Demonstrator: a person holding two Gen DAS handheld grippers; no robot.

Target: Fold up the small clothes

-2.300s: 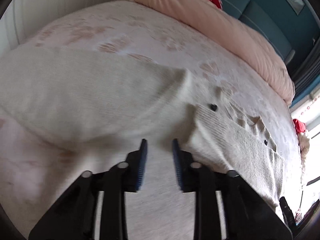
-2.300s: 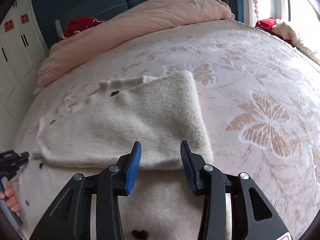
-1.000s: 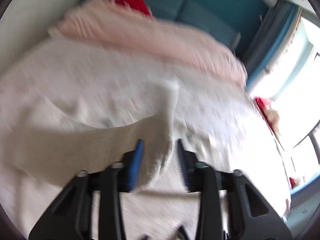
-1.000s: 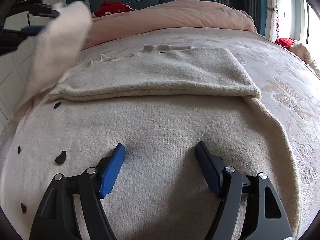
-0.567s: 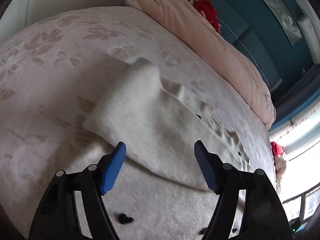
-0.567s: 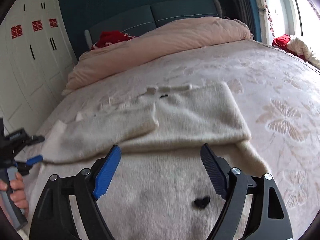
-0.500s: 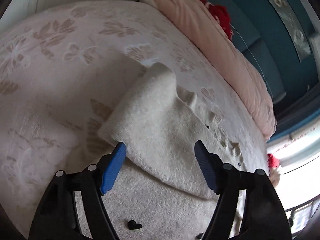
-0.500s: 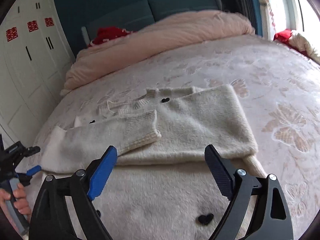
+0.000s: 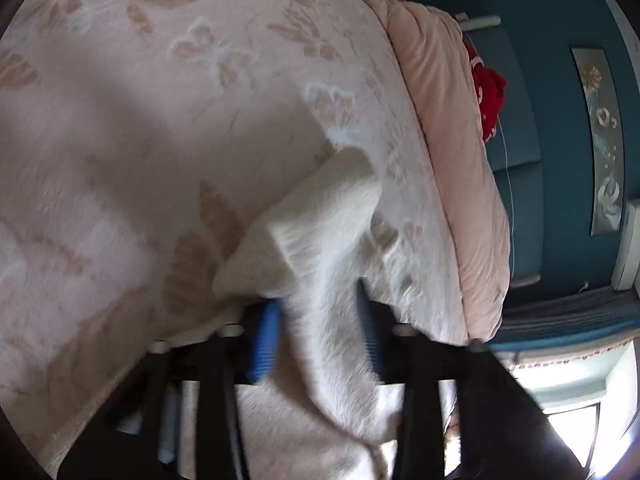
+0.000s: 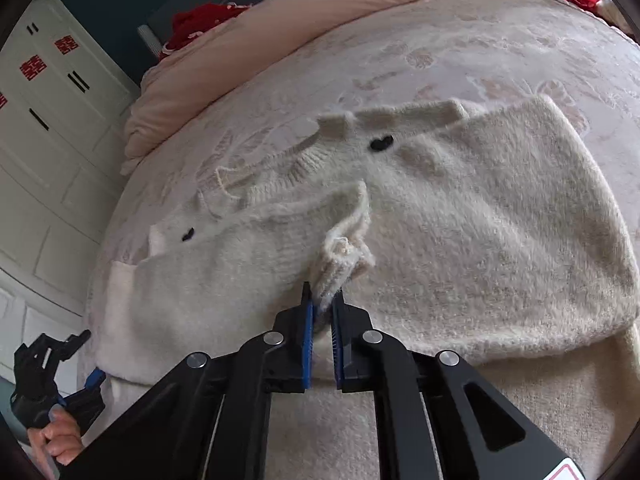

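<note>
I see the cream sweater (image 10: 460, 232) lying flat on the bed (image 10: 500, 52), both sleeves folded over its body. Small black heart shapes (image 10: 381, 143) dot the knit. A pink duvet (image 10: 320, 12) is rolled along the headboard end, a red item (image 10: 200, 20) behind it; white wardrobe doors (image 10: 52, 92) carry red paper cutouts I cannot read. My right tongs (image 10: 322, 312) have just been closing and now pinch the ribbed cuff (image 10: 344, 256) of the left sleeve. My left tongs (image 9: 316, 340) have likewise been closing, clenched on a fold of sweater at its left edge. No containers visible.
</note>
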